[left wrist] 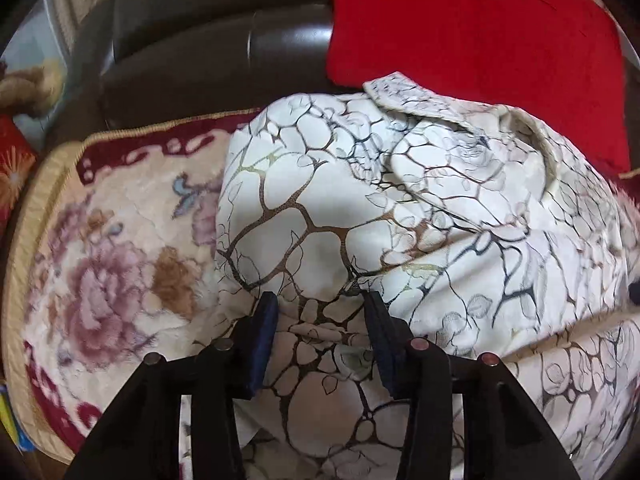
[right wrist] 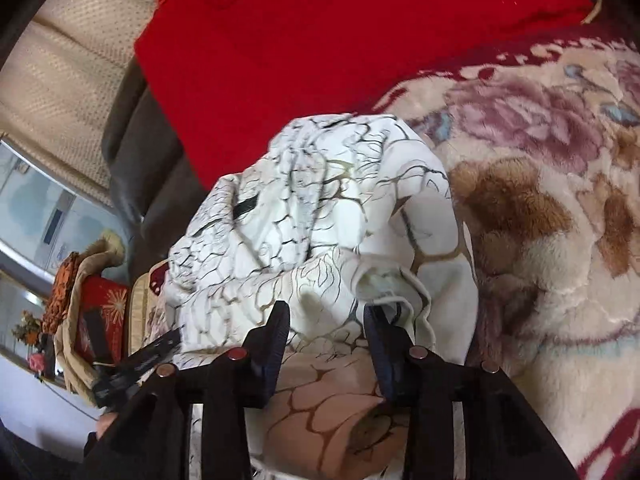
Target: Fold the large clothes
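Note:
A large white garment with a gold and black crackle print lies bunched on a floral plush blanket; its collar points to the far side. My left gripper is open, its fingers resting over the garment's near folds with cloth between them. In the right wrist view the same garment is heaped up. My right gripper is open, its fingers at the near edge of the heap beside a folded hem. The left gripper shows at the lower left there.
A red cloth lies behind the garment, also in the right wrist view. A dark leather sofa back rises at the far side. A red patterned cushion and flowers sit at the left beyond the blanket's edge.

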`<state>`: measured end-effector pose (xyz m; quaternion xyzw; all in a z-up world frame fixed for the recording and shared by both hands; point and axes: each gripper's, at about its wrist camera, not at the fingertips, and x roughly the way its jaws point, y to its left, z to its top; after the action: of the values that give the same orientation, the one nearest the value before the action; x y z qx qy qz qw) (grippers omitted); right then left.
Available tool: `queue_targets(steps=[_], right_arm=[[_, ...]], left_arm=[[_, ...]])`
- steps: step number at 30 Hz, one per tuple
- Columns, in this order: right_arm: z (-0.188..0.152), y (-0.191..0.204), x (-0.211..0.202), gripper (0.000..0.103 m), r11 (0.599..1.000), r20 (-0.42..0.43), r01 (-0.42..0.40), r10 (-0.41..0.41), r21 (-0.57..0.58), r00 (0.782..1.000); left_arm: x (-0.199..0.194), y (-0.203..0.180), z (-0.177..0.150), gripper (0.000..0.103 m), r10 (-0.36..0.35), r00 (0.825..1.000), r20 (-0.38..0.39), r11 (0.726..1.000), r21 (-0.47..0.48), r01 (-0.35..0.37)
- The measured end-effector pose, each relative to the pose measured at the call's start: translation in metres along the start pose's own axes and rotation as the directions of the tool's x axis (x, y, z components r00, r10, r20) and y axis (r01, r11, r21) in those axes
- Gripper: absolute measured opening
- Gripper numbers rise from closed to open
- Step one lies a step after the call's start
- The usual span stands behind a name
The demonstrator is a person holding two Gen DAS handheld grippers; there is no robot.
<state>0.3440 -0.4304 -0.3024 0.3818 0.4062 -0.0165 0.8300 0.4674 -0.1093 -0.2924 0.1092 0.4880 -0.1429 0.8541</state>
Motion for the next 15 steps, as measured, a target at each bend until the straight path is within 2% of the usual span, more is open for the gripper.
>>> queue_targets(steps=[1,3,5,7,8,9,10,11,12,15], right_arm=[[-0.001,0.001,-0.006,0.053,1.000,-0.005,-0.008,0.008,-0.002,1.000],[-0.002,0.009,-0.021,0.069,0.999,0.006,-0.049,0.049,-0.009,0.999],[-0.009,0.019,-0.040,0.070,0.996,0.040,-0.083,0.085,-0.038,0.996],[-0.019,0.025,-0.050,0.070,0.992,0.058,-0.100,0.105,-0.078,0.993],[-0.025,0.029,-0.046,0.070,0.991,0.049,-0.099,0.104,-0.090,0.993],[-0.031,0.027,-0.038,0.070,0.993,0.022,-0.081,0.083,-0.091,0.996],[-0.036,0.024,-0.028,0.070,0.996,-0.016,-0.047,0.046,-0.081,0.999],[-0.042,0.017,-0.013,0.066,0.998,-0.073,-0.006,0.001,-0.066,0.997],[-0.046,0.015,-0.006,0.062,0.998,-0.087,0.016,-0.021,-0.068,0.996],[-0.049,0.026,-0.026,0.062,0.995,-0.069,0.023,-0.030,-0.098,0.997]], left_arm=[[-0.007,0.001,-0.001,0.047,-0.013,1.000,0.004,1.000,0.003,0.013],[-0.028,0.011,-0.004,0.048,-0.063,0.997,0.032,0.998,-0.020,0.064],[-0.046,0.022,-0.012,0.059,-0.098,0.992,0.078,0.994,-0.045,0.102],[-0.057,0.030,-0.026,0.067,-0.092,0.989,0.117,0.993,-0.069,0.101],[-0.054,0.032,-0.032,0.068,-0.083,0.991,0.105,0.993,-0.071,0.090],[-0.042,0.031,-0.040,0.068,-0.070,0.997,0.041,0.996,-0.056,0.072],[-0.032,0.031,-0.041,0.068,-0.068,0.998,0.000,0.997,-0.046,0.068],[-0.021,0.030,-0.046,0.068,-0.067,0.997,-0.044,0.997,-0.040,0.066],[-0.019,0.031,-0.050,0.068,-0.065,0.997,-0.052,0.997,-0.046,0.063],[-0.043,0.042,-0.059,0.068,-0.104,0.995,-0.004,0.991,-0.081,0.103]])
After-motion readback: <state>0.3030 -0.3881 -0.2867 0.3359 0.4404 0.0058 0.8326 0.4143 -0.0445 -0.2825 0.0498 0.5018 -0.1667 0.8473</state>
